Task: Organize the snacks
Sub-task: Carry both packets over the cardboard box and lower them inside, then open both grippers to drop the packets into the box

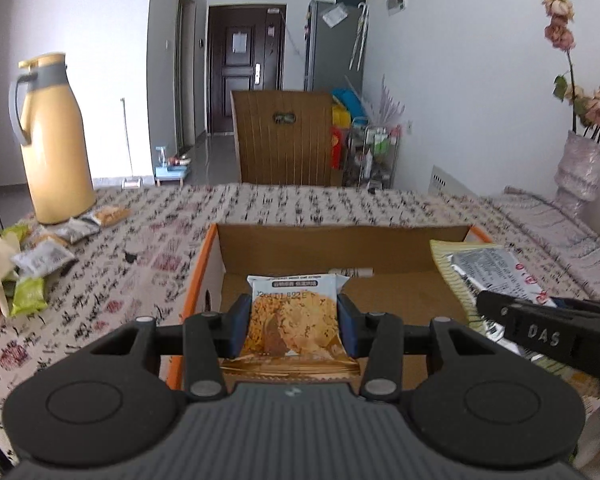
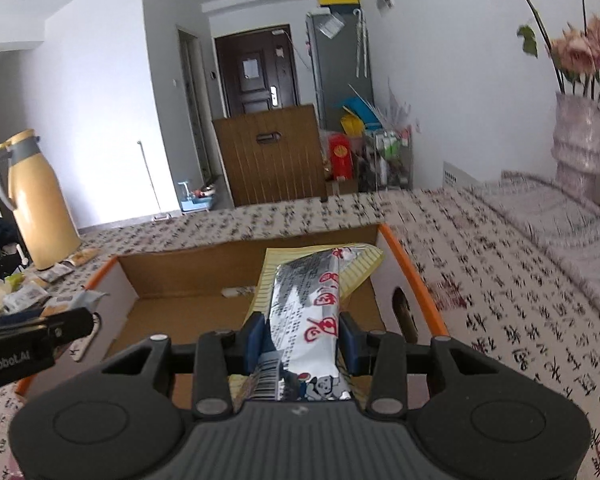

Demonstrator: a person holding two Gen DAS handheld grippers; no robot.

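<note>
Cardboard box (image 1: 340,248) with orange edges sits open on the patterned surface (image 1: 148,248), seen from the left wrist view. Left gripper (image 1: 294,326) hovers over the box's near side, jaws closed on a cookie packet (image 1: 294,320) held upright between the blue pads (image 1: 240,326). Right of it, a silver snack bag (image 1: 488,268) and a yellow striped packet (image 1: 450,268) show above the box's right side, with the right gripper's black finger in front of them. Loose snack packets (image 1: 40,256) lie in a heap at far left, near a yellow thermos (image 1: 54,140). A vase of flowers (image 1: 580,168) stands at far right. Right wrist view: right gripper (image 2: 304,344) has its jaws closed on the silver snack bag (image 2: 306,304), which points forward over the box interior (image 2: 188,312); the yellow striped packet (image 2: 272,280) lies directly beneath it. Left gripper's finger (image 2: 40,334) shows at the left edge, by the box's left wall.
</note>
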